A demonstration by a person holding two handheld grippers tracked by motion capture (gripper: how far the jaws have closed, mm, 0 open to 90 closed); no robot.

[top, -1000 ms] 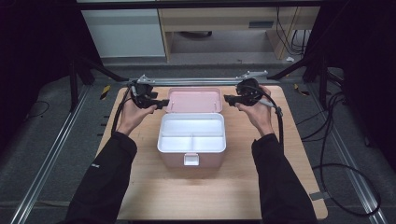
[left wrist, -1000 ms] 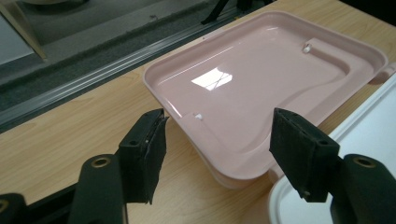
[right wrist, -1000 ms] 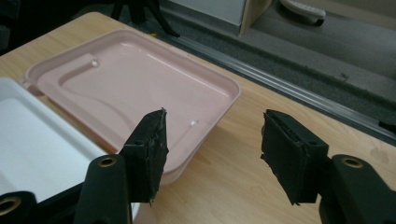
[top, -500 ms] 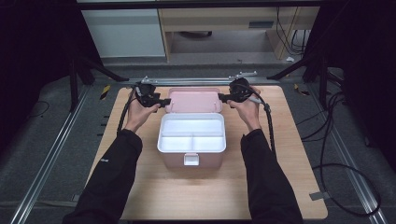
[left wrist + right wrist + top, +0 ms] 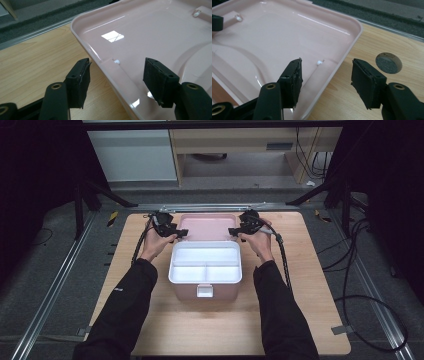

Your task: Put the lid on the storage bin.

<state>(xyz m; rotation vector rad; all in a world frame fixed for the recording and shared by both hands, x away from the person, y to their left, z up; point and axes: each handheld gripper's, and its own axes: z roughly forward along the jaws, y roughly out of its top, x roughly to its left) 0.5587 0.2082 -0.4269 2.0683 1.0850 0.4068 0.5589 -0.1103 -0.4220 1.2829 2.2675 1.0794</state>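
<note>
- At the back of the pink storage box (image 5: 205,270), its lid (image 5: 207,226) lies flung open and flat on the wooden table (image 5: 310,285), and both grippers are now right at the lid's two side edges.
- Left gripper (image 5: 176,234): jaws spread wide, straddling the lid's left rim (image 5: 100,62), one pad outside over the wood, one inside over the glossy pink surface. Nothing pinched yet.
- Right gripper (image 5: 235,231): same story on the other side, jaws apart across the lid's right rim (image 5: 334,67), not touching that I can see.
- The change: a second ago both hands sat farther out from the lid, the right one well off to the side; half a second ago they were closing in; now they bracket it.
- What it means, by my reading: this is the set-up for swinging the lid forward over the white divided tray (image 5: 205,262) that sits in the box.
- Box itself hasn't budged, mid-table, white latch (image 5: 204,291) facing the person.
- Next would be squeezing both rims evenly; a lopsided grip could twist the lid at its hinge.
</note>
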